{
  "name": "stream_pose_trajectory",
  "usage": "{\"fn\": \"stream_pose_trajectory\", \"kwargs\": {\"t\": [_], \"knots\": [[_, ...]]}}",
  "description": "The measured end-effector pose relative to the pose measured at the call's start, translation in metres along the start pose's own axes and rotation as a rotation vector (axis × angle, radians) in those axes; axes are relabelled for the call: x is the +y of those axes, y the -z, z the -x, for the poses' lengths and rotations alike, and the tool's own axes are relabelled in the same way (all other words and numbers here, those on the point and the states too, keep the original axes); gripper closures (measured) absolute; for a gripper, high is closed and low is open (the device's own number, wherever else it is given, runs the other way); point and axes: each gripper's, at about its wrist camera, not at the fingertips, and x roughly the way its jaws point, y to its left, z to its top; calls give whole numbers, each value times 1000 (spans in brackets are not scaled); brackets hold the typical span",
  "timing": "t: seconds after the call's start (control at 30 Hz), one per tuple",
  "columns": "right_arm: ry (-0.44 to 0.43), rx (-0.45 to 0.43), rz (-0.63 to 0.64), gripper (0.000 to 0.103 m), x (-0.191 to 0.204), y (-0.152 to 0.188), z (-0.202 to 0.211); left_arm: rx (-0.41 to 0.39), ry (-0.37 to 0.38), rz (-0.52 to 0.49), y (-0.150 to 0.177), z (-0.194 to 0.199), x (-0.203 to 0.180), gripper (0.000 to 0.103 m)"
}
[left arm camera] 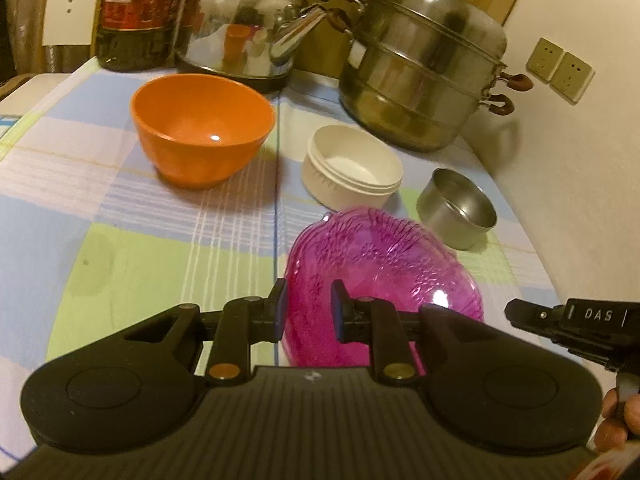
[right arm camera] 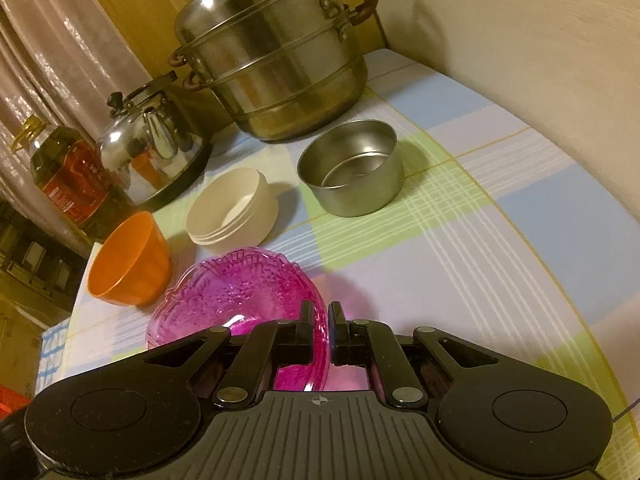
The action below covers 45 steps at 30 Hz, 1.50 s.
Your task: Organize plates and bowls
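Note:
A pink patterned glass bowl [left arm camera: 380,256] [right arm camera: 232,292] sits tilted just ahead of both grippers. My left gripper [left arm camera: 310,308] is shut on the bowl's near left rim, one finger outside the wall and one inside. My right gripper [right arm camera: 320,320] is shut on the bowl's right rim; in the left wrist view its tip [left arm camera: 516,312] comes in from the right. An orange bowl [left arm camera: 200,128] [right arm camera: 128,264], a cream plastic bowl [left arm camera: 352,164] [right arm camera: 232,208] and a small steel bowl [left arm camera: 456,208] [right arm camera: 352,168] stand apart on the checked tablecloth [left arm camera: 140,240].
A tall steel steamer pot [left arm camera: 420,64] [right arm camera: 276,60], a shiny kettle [left arm camera: 240,20] [right arm camera: 152,148] and an oil bottle [left arm camera: 136,12] [right arm camera: 68,176] line the back of the table. A wall [left arm camera: 580,180] runs along the right edge. A hand [left arm camera: 612,420] holds the right gripper.

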Motion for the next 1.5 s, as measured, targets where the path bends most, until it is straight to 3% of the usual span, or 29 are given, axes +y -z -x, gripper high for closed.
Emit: {"fn": "stream_pose_trajectory", "kwargs": {"t": [0.5, 0.53, 0.57, 0.6, 0.67, 1.0, 1.5], "knots": [[-2, -3, 33, 93, 11, -10, -3, -1, 22, -18, -18, -4, -5, 81], [-3, -4, 41, 91, 13, -12, -4, -3, 21, -23, -20, -5, -5, 81], [-4, -4, 49, 81, 15, -14, -5, -6, 24, -24, -24, -7, -6, 80], [-7, -6, 54, 65, 16, -16, -5, -7, 26, -24, -28, -9, -6, 80], [-16, -12, 53, 53, 19, -19, -7, -15, 22, -20, -36, -13, -5, 79], [-43, -22, 68, 53, 39, -62, -39, -10, 44, 100, -75, -49, 2, 78], [-71, 56, 28, 54, 48, -107, -110, 51, 49, 185, -115, -115, -2, 78]]}}
